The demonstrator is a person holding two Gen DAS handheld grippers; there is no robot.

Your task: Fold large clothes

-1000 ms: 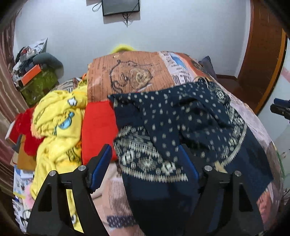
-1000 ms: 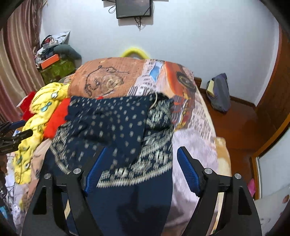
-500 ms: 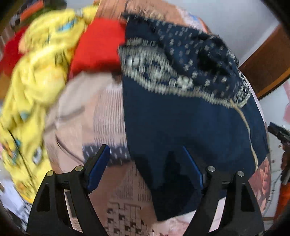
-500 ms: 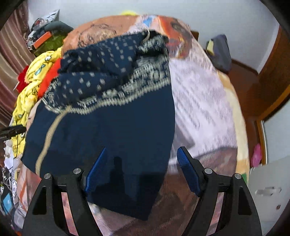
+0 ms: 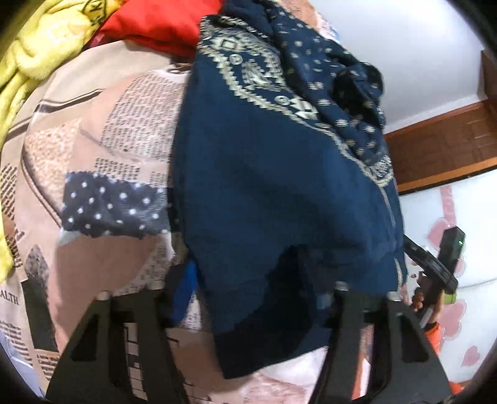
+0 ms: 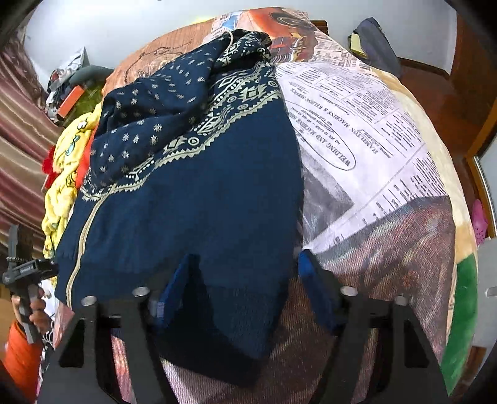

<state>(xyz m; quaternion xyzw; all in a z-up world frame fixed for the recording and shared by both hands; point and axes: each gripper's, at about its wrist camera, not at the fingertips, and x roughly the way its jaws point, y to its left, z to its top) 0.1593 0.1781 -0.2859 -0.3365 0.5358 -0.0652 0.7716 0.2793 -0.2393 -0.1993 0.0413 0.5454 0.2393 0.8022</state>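
A navy garment (image 6: 198,199) with cream geometric trim lies on a bed, on a newspaper-print blanket (image 6: 366,149), its upper part bunched toward the far end and its plain hem spread toward both cameras.

In the left wrist view the left claw (image 5: 257,295) sits low at the hem's near corner, jaws spread wide. The blue pad of one finger (image 5: 184,292) shows just beside the cloth's edge; the other finger is hidden under the dark fabric. Whether the pads have hold of the cloth cannot be told.

In the right wrist view the right claw (image 6: 245,286) is likewise wide open at the opposite corner. One blue finger (image 6: 174,289) lies against the hem, with the fabric draped between the jaws; the other stands over the bare blanket beside the garment's edge. It grips nothing that can be seen.

Yellow clothes (image 5: 34,46) and a red garment (image 5: 161,28) are heaped along the bed's left side, touching the navy piece. Each view catches the opposite tool at the frame's edge, held in a hand (image 6: 35,314).
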